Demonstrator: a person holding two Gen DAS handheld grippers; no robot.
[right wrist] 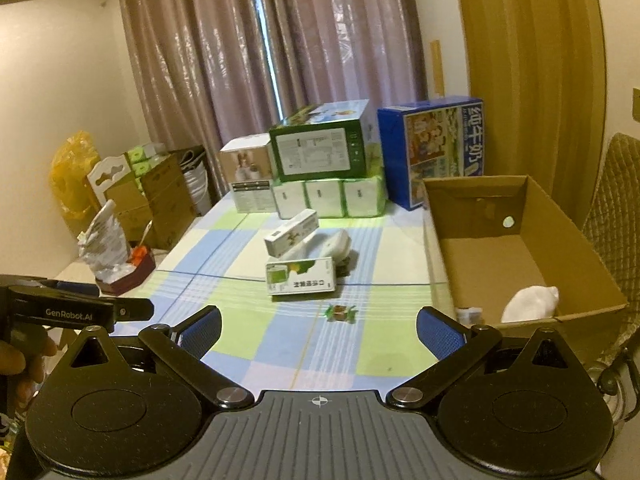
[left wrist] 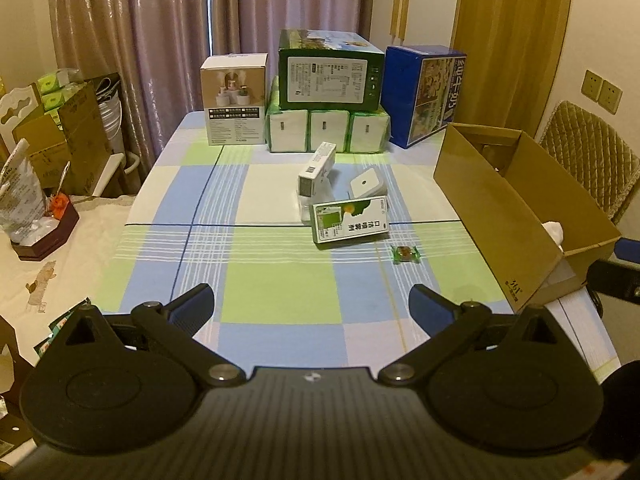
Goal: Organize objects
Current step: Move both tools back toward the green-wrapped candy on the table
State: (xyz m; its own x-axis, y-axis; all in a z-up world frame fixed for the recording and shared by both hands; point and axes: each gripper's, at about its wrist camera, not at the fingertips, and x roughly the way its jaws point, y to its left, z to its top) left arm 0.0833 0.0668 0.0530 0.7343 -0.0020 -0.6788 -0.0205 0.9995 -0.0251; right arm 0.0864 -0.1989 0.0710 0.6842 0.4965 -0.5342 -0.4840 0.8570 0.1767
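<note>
Right wrist view: cardboard box [right wrist: 560, 236] holds a white bundle [right wrist: 530, 303].

Black claw [left wrist: 311, 308] frames, blue padded fingers [right wrist: 439, 335], silver screws, crosshair mark

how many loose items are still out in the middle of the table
4 that I can make out: a wrapped candy nearest, the green-and-white carton behind it, then a white box leaning on a white device. Smaller things may hide behind them.
</note>
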